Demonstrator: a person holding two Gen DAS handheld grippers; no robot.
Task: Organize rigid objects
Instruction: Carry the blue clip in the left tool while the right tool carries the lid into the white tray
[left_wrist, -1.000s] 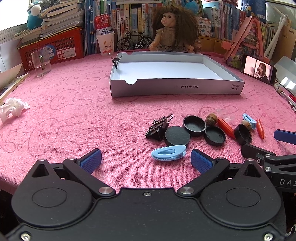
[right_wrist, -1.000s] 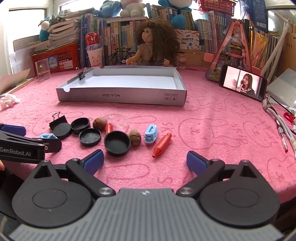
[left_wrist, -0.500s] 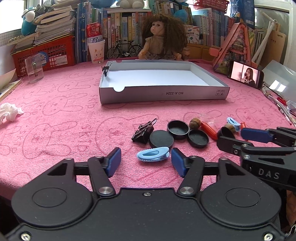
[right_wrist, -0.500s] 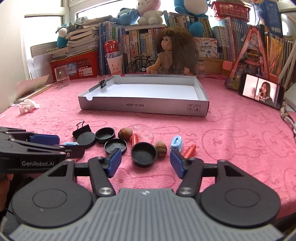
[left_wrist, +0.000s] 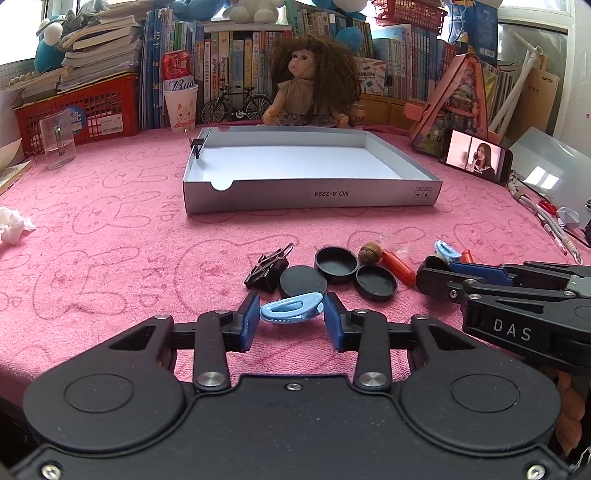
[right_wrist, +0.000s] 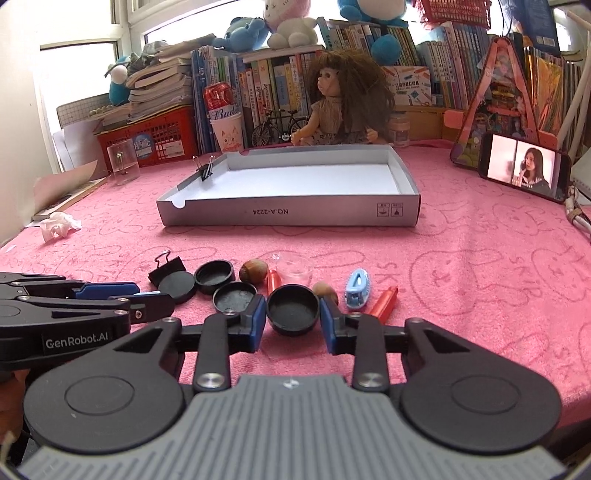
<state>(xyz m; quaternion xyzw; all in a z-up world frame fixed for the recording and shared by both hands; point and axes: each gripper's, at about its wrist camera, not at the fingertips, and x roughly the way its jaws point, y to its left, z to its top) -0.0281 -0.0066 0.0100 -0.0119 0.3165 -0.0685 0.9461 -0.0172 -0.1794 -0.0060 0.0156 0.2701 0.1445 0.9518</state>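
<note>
Blue hair clip (left_wrist: 291, 308) sits pinched in the left gripper (left_wrist: 291, 320); right gripper (right_wrist: 293, 318) clamps one of four black caps (right_wrist: 293, 309), half-hiding an acorn (right_wrist: 325, 290) behind.

**Both grippers low at the table, jaws narrowed**

The left gripper (left_wrist: 290, 319) was low over the pink cloth, its blue pads (left_wrist: 248, 322) drawn in close on both sides of a light blue clip; if they pressed it, I could not tell. The right gripper (right_wrist: 293, 320) was just beside it on the right, also low, with its blue pads (right_wrist: 330, 325) at the two sides of a black cap. Both pointed forward, almost parallel.
</note>
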